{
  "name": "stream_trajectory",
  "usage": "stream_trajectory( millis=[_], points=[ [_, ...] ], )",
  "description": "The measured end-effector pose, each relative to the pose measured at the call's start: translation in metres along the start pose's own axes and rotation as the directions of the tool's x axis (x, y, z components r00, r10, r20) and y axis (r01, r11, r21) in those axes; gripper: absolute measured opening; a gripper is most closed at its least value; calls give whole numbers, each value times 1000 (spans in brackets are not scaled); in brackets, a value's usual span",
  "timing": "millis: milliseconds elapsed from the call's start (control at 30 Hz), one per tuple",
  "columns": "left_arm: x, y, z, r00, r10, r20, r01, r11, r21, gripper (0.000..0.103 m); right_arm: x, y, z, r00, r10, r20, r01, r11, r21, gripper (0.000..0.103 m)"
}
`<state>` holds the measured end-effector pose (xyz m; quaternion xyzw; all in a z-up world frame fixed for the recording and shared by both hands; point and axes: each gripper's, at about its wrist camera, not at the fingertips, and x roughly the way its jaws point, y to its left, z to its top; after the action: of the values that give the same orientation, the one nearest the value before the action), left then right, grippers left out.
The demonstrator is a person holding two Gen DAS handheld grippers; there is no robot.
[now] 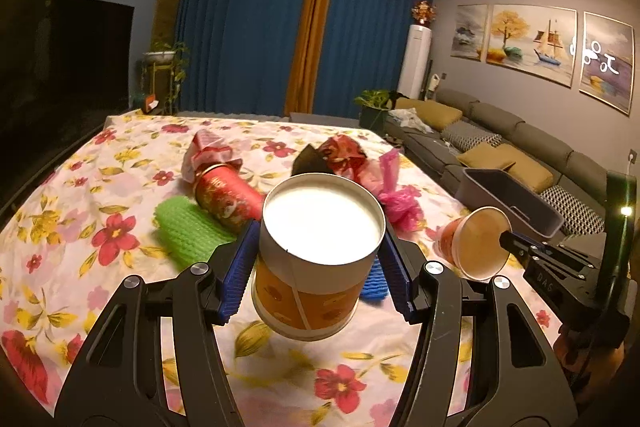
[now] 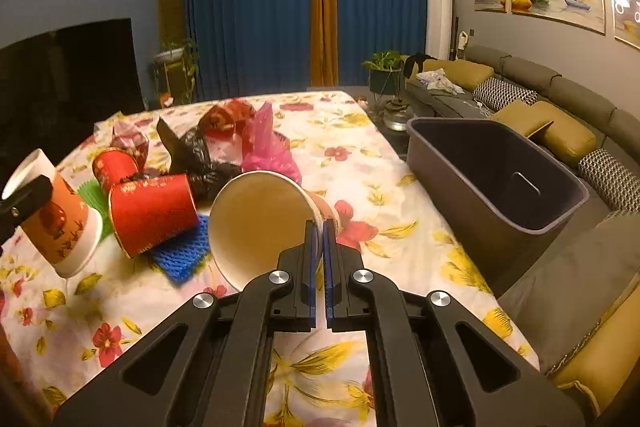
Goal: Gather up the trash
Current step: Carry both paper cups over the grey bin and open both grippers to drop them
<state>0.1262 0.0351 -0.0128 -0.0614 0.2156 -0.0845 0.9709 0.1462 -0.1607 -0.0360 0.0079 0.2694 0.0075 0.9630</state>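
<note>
My left gripper (image 1: 318,267) is shut on an orange paper cup (image 1: 316,259), held upside down above the floral tablecloth (image 1: 80,247); this cup also shows at the left of the right wrist view (image 2: 56,219). My right gripper (image 2: 319,231) is shut on the rim of a second paper cup (image 2: 256,223), its mouth facing the camera; it shows in the left wrist view (image 1: 472,243) too. A red cup (image 2: 154,211) lies on its side on a blue foam net (image 2: 182,259). Another red cup (image 1: 226,197), a green foam net (image 1: 188,231), pink plastic (image 2: 266,147) and wrappers lie behind.
A dark grey bin (image 2: 492,171) stands open beside the table's right edge, next to the sofa (image 2: 560,99) with cushions. A black crumpled bag (image 2: 196,155) and red wrapper (image 2: 226,119) sit mid-table. A dark TV (image 2: 68,75) stands at the left.
</note>
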Motion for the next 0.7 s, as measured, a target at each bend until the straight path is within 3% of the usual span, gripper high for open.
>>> stream_trajectory(
  millis=[333,700],
  points=[
    [2,-37,18,998,-61,28,59,996,61,57,-27,-26,14,997,24,79,-28,999,45,4],
    [16,-99,47,985,-163,54,153,977,148,57,-60,-78,33,982,-41,183,23,995,101,4]
  ],
)
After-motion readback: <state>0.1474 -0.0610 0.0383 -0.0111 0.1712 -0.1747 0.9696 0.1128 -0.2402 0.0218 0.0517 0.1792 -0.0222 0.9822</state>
